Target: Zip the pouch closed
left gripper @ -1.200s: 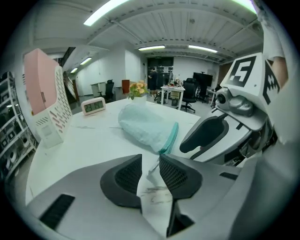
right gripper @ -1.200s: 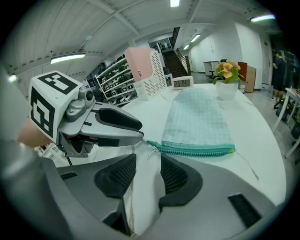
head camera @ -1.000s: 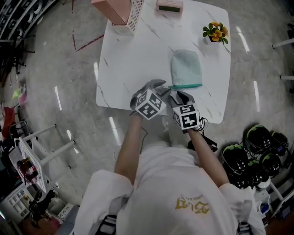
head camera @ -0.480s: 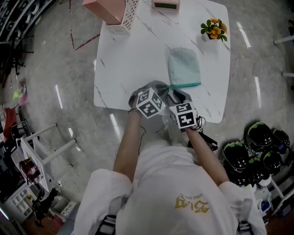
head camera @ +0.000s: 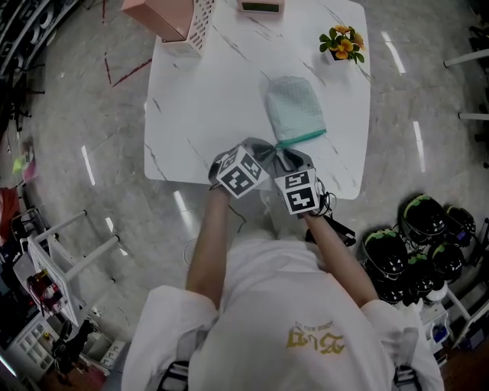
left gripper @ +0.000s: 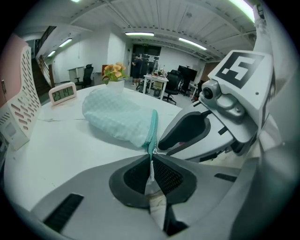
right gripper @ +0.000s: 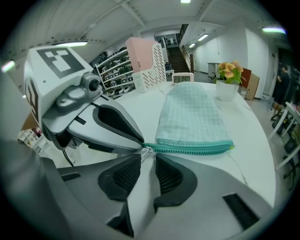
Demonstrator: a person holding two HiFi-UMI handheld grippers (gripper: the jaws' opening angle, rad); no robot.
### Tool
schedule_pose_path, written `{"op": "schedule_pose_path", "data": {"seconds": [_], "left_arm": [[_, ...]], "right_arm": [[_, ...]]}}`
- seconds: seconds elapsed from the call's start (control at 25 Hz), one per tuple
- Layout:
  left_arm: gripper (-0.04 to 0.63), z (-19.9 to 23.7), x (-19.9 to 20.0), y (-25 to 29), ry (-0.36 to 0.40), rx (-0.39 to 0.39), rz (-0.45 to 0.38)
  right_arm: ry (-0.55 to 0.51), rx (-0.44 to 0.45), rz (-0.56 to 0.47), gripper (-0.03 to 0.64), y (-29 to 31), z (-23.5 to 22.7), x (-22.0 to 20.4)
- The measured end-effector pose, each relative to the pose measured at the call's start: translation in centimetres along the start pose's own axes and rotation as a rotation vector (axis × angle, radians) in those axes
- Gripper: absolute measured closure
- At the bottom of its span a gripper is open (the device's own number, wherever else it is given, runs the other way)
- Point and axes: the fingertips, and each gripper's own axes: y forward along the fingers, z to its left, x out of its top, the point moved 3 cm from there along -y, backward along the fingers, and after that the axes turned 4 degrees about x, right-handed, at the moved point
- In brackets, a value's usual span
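A pale mint checked pouch (head camera: 294, 111) lies on the white table (head camera: 199, 99), its teal zipper (head camera: 300, 139) along the near edge. In the left gripper view my left gripper (left gripper: 151, 157) is closing, and its pads pinch the end of the zipper (left gripper: 153, 136) at the pouch's corner. My right gripper (right gripper: 147, 159) is right beside it with its jaws closing but still apart. The small metal zipper pull (right gripper: 145, 151) lies just ahead of their gap, untouched. In the head view both marker cubes sit side by side at the table's near edge.
A pink slotted basket (head camera: 168, 15) and a small clock (head camera: 260, 6) stand at the table's far side, and a flower pot (head camera: 341, 43) at the far right corner. Dark helmets (head camera: 412, 244) lie on the floor to the right. A white rack (head camera: 53, 252) is on the left.
Both grippers have edged a little toward the pouch's near-left zipper end and now sit closer together. The pouch has not moved on the table.
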Motion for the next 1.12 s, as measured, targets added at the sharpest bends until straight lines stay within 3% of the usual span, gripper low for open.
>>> {"op": "schedule_pose_path", "data": {"seconds": [0.36,1.12], "left_arm": [[0.560,-0.3,0.0,0.2,-0.040,-0.015,-0.013],[0.561,0.8,0.0,-0.3,-0.115,0.027,-0.029]], "right_arm": [[-0.052,-0.023,0.013,0.598,0.0,-0.4,0.1],[-0.054,-0.024,0.028,0.600,-0.4,-1.5,0.6]]}}
